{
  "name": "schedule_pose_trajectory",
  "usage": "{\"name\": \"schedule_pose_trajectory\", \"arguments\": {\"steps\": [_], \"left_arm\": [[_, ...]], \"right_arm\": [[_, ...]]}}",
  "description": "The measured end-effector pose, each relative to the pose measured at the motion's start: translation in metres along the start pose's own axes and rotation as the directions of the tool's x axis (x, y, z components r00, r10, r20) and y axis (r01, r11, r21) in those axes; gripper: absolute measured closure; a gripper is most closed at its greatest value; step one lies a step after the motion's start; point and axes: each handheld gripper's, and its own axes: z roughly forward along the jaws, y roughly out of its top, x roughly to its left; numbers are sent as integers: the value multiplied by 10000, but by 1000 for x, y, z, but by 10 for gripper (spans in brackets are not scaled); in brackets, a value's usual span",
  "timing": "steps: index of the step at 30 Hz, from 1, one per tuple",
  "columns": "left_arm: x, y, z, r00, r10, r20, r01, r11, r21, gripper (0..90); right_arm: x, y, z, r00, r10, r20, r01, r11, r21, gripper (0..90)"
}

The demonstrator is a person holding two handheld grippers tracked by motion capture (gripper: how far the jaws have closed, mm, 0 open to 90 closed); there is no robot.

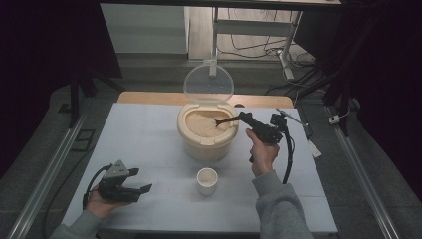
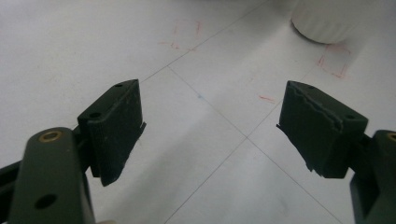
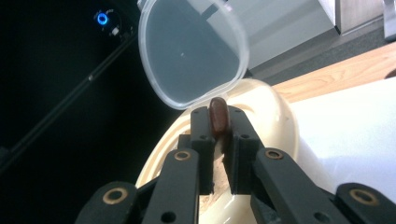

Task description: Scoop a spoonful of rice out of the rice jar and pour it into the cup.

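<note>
Right tongs [image 3: 219, 140] grip spoon [image 3: 218, 116] (left tongs [image 2: 210, 135] agape).

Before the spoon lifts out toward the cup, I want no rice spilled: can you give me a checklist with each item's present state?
1. Right gripper shut on the spoon handle: ok.
2. Rice container lid open, upright: ok.
3. Spoon bowl in the rice: ok.
4. Spoon loaded with rice: cannot tell.
5. White cup upright, in front of the container: ok.
6. Left gripper open, parked apart from the cup: ok.
</note>
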Motion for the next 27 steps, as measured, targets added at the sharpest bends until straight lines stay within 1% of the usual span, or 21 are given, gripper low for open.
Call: {"name": "schedule_pose_trajectory", "arguments": {"steps": [3, 5, 7, 9, 12, 13, 14, 22, 27], "left_arm": [[0, 0, 0, 10000, 10, -4, -10, 10000, 5, 211], [0, 0, 0, 10000, 22, 3, -22, 10000, 11, 211], [0, 0, 0, 10000, 34, -4, -34, 10000, 18, 211], [0, 0, 1, 10000, 35, -8, -35, 10000, 21, 211], [0, 0, 1, 10000, 41, -9, -41, 10000, 31, 211], [0, 0, 1, 10000, 35, -7, -35, 10000, 26, 211], [0, 0, 1, 10000, 29, -6, -29, 10000, 22, 211], [0, 0, 1, 10000, 62, -15, -61, 10000, 30, 211], [0, 0, 1, 10000, 71, -15, -71, 10000, 29, 211]], "right_arm": [[-5, 2, -3, 9974, 722, -72, -723, 9973, -116, 829], [-8, 3, -6, 9943, 1046, -183, -1049, 9944, -154, 829], [-9, 5, -8, 9931, 1145, -235, -1150, 9931, -220, 829], [-10, 6, -10, 9934, 1123, -242, -1129, 9933, -261, 829], [-11, 7, -11, 9914, 1271, -306, -1280, 9913, -308, 829], [-12, 7, -12, 9906, 1316, -365, -1326, 9909, -248, 829], [-12, 7, -12, 9891, 1424, -378, -1435, 9892, -305, 829], [-14, 9, -14, 9824, 1788, -543, -1809, 9829, -355, 829], [-16, 11, -17, 9798, 1912, -582, -1934, 9805, -345, 829]]}}
